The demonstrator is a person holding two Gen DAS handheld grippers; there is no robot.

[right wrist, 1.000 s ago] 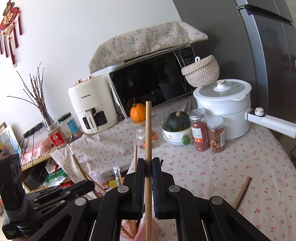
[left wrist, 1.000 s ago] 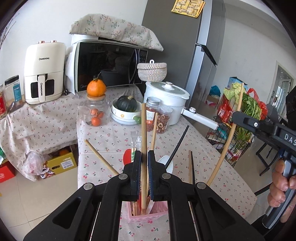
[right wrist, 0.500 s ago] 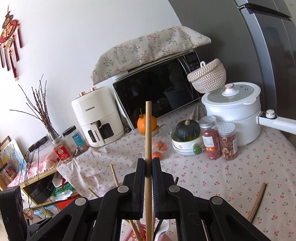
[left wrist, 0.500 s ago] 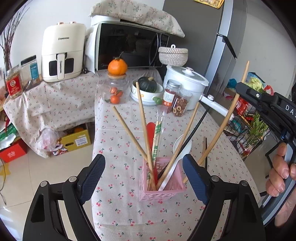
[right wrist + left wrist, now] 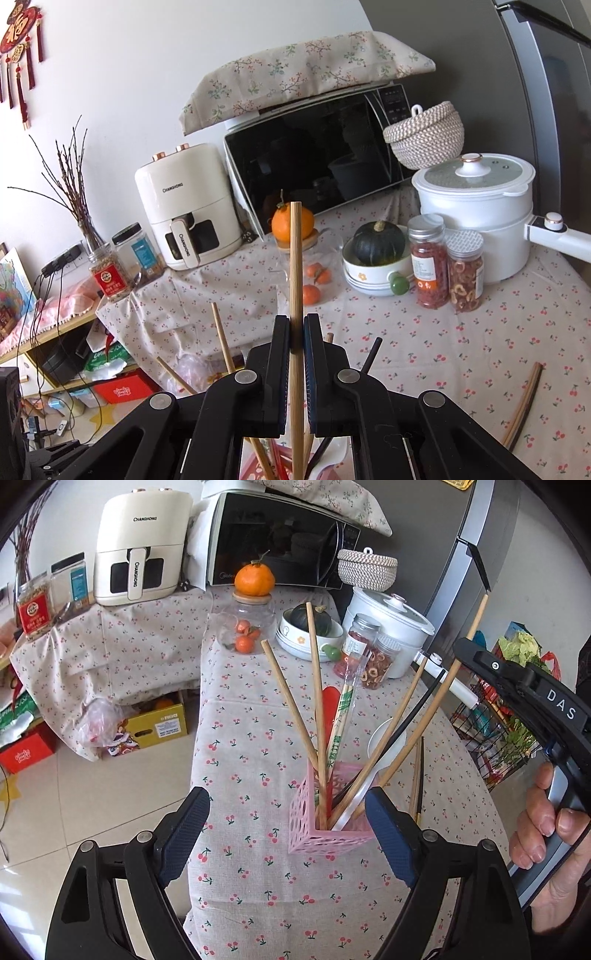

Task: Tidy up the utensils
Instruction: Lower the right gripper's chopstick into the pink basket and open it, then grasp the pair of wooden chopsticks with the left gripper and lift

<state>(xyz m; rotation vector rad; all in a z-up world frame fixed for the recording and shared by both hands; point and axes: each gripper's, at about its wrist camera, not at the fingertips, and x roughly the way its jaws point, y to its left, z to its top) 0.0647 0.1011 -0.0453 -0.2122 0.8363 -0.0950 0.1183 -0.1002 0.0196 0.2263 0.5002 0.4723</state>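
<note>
The right gripper (image 5: 296,338) has its jaws clenched on a wooden chopstick (image 5: 295,266), held mid-shaft with its lower end inside the pink holder (image 5: 325,823); the left gripper (image 5: 286,834) has its jaws released, straddling the holder without touching it. The chopstick is judged light, stiff and smooth, so a mid-shaft grip limits pivoting. Just to the right of the holder, loose dark chopsticks (image 5: 417,775) lie flat on the worktop (image 5: 251,849), best taken near mid-length.

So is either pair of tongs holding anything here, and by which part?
The right tongs are shut on a long light wooden chopstick, gripped around its middle, lower end in the pink perforated basket. The left tongs are open, holding nothing.
</note>
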